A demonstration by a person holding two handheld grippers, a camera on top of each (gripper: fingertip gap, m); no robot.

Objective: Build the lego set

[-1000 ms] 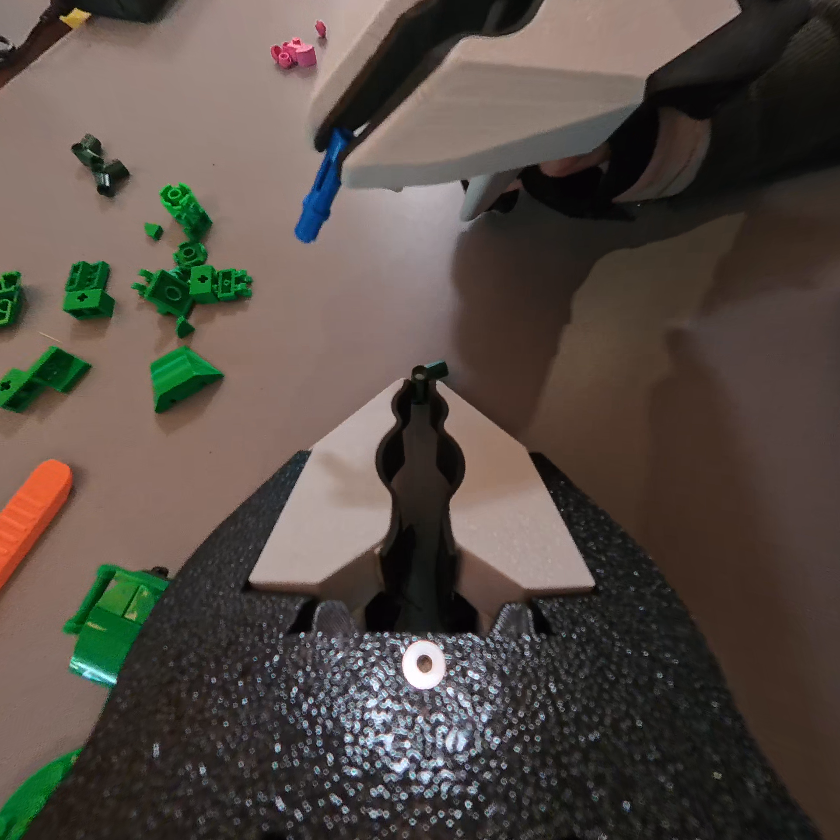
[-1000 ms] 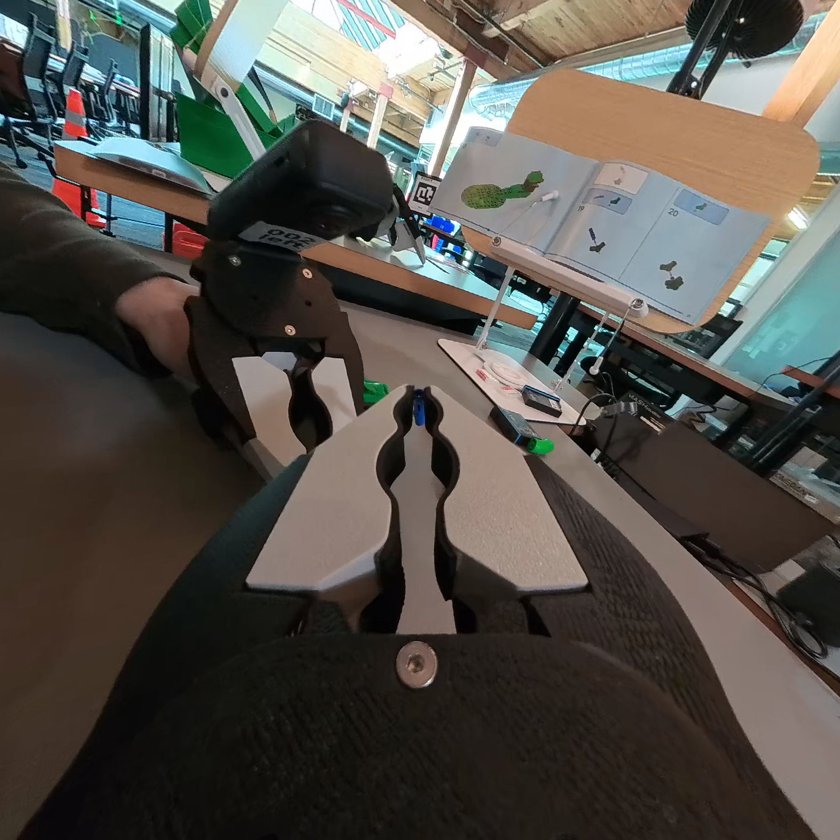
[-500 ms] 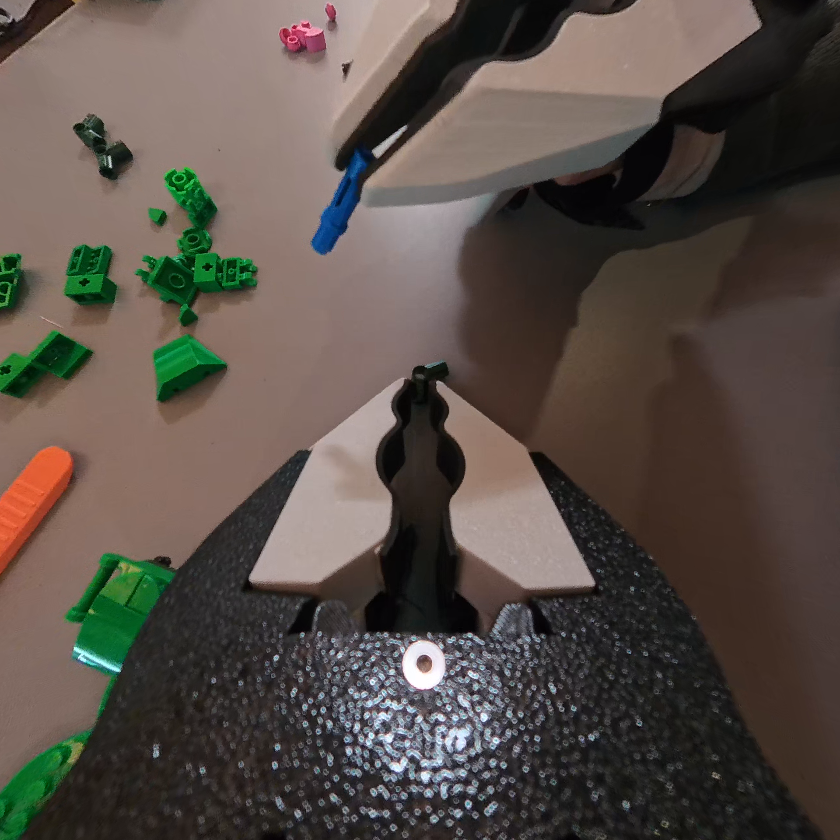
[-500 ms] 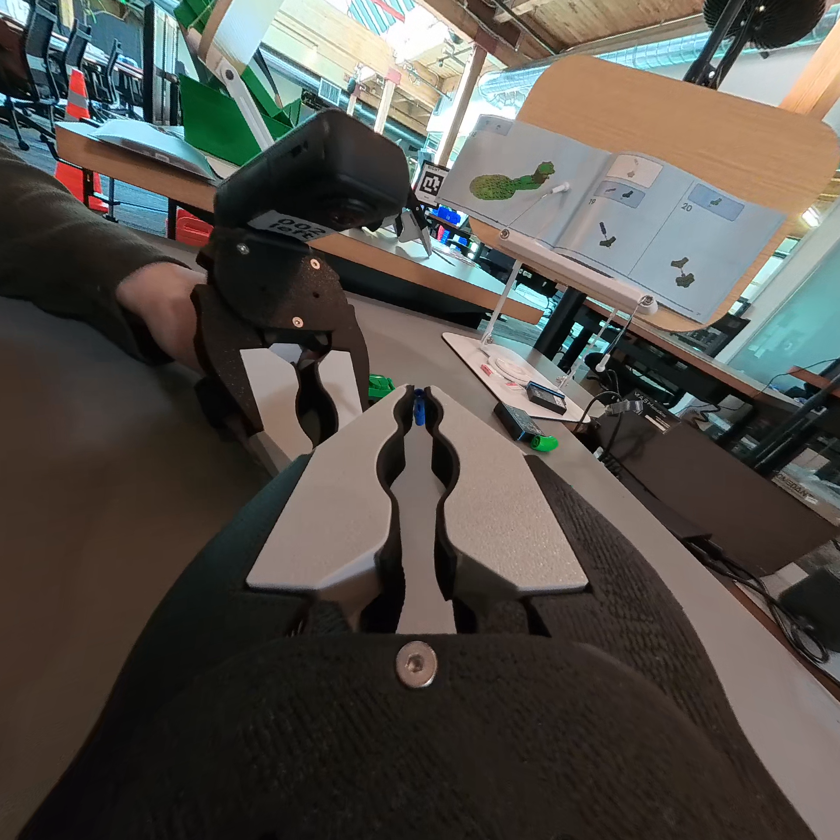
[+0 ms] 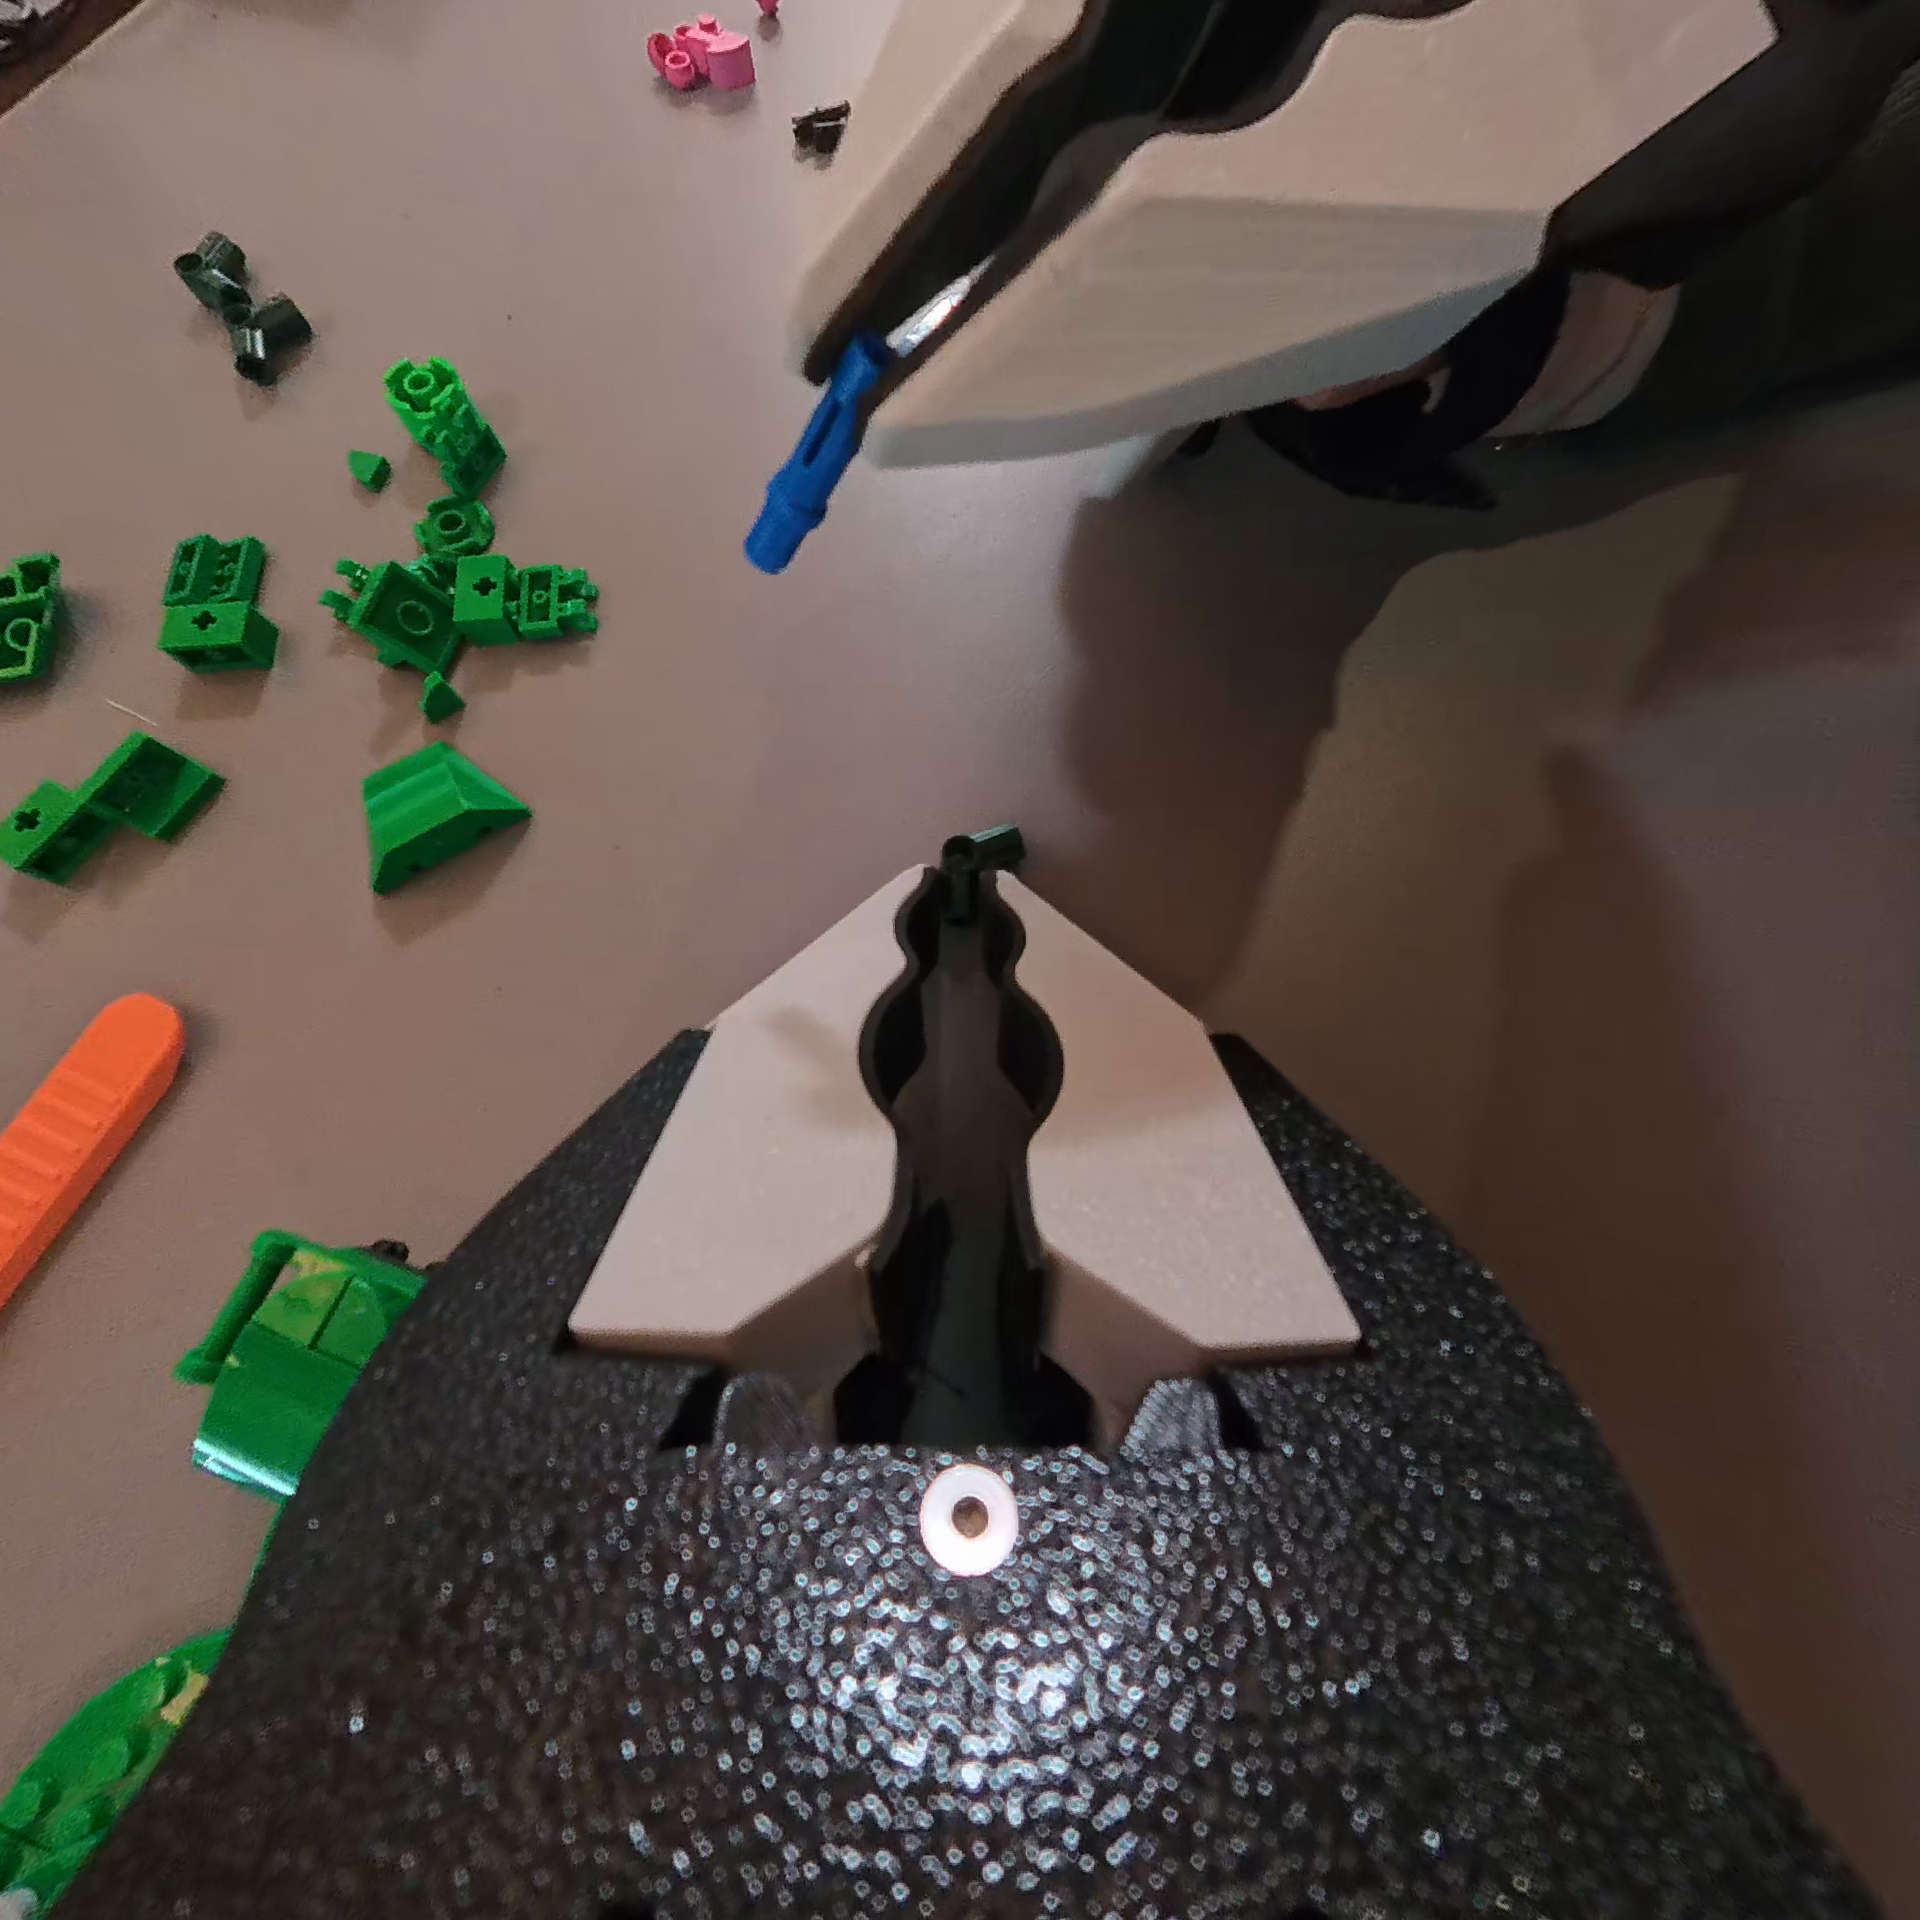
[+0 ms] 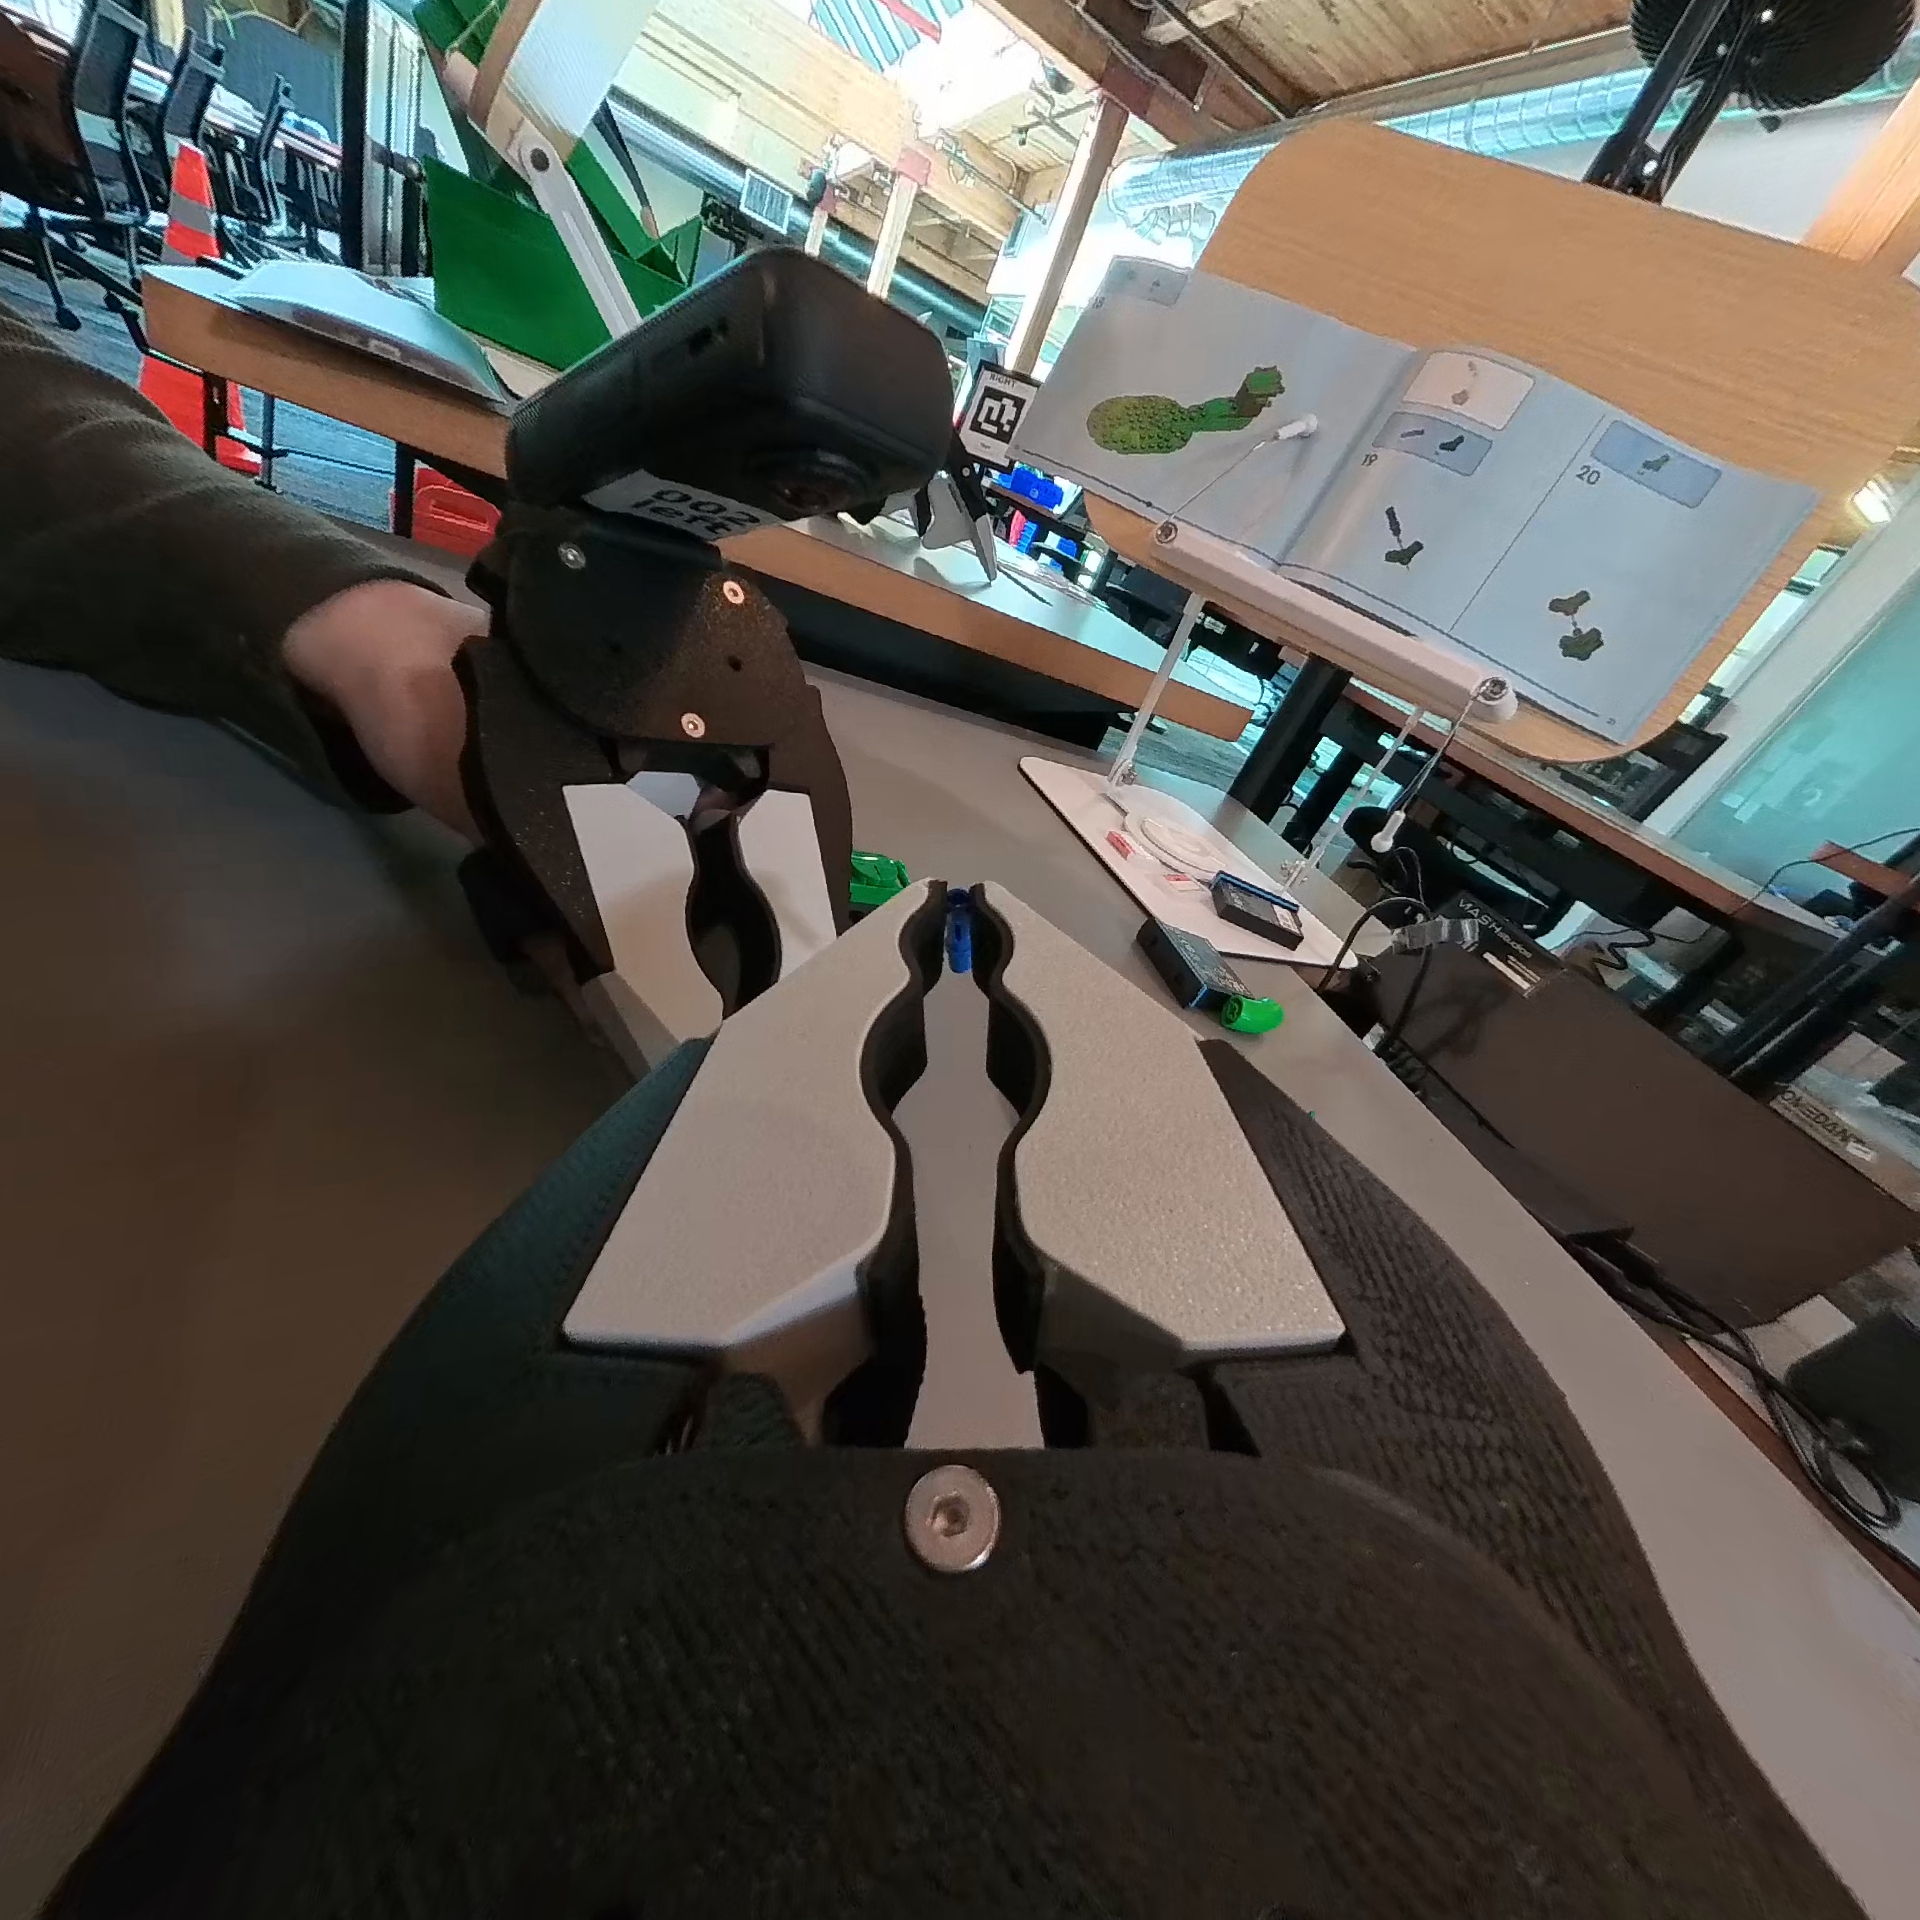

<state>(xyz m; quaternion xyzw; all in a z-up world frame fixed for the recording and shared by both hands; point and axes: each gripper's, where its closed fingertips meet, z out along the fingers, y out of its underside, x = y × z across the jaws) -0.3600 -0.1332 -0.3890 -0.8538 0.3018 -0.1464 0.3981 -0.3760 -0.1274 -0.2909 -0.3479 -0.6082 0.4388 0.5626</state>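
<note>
My left gripper (image 5: pixel 971 868) is shut on a small dark green connector piece (image 5: pixel 982 852) that sticks out past its tips, a little above the table. My right gripper (image 6: pixel 958 909) is shut on a blue pin (image 6: pixel 956 935). In the left wrist view the right gripper (image 5: pixel 852 358) comes in from the upper right with the blue pin (image 5: pixel 816 457) pointing down and left, apart from the dark green piece. In the right wrist view the left gripper (image 6: pixel 727 997) stands just left of my right tips, held by a hand (image 6: pixel 374 686).
Loose green bricks (image 5: pixel 416 613) lie on the table at the left, with a green slope (image 5: pixel 431 816), an orange brick separator (image 5: pixel 78 1117), dark pieces (image 5: pixel 244 312) and pink pieces (image 5: pixel 701 52). A partly built green model (image 5: pixel 281 1361) sits lower left. An instruction booklet on a stand (image 6: pixel 1403 488) is at the back right. There is about 9 cm between the tips of the two grippers. The green slope (image 5: pixel 431 816) sits 9 cm or so from the ends of my left fingers.
The right gripper with the blue pin has moved right and down in the left wrist view, nearer my left tips. The left gripper looms closer in the right wrist view.
</note>
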